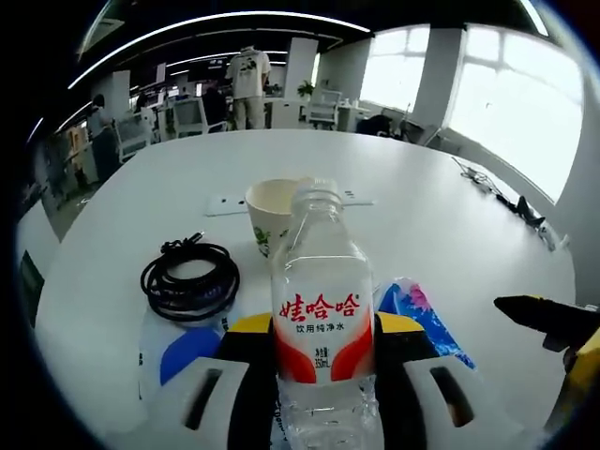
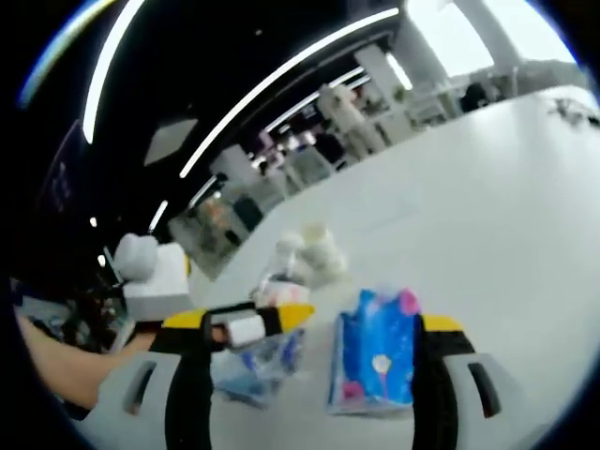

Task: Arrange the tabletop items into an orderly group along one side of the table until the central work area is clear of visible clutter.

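Observation:
My left gripper [image 1: 323, 325] is shut on a clear water bottle [image 1: 322, 309] with a red and white label, held upright between its yellow-tipped jaws. Behind the bottle stands a paper cup [image 1: 270, 212]. A coiled black cable [image 1: 190, 279] lies to the left, above a blue and white packet [image 1: 178, 349]. A blue tissue pack [image 1: 419, 314] lies to the right, with my right gripper [image 1: 553, 328] next to it. In the right gripper view, my right gripper [image 2: 314, 330] is open. The tissue pack [image 2: 375, 361] lies between its jaws, close to the right one. The left gripper [image 2: 246, 328] holds the bottle [image 2: 267, 352] just left of the pack.
The big white round table [image 1: 450, 216] stretches far ahead. A flat white power strip [image 1: 225, 203] lies behind the cup, and dark cables [image 1: 511, 202] sit at the far right edge. A person's arm [image 2: 56, 366] shows at the left. People and desks stand beyond the table.

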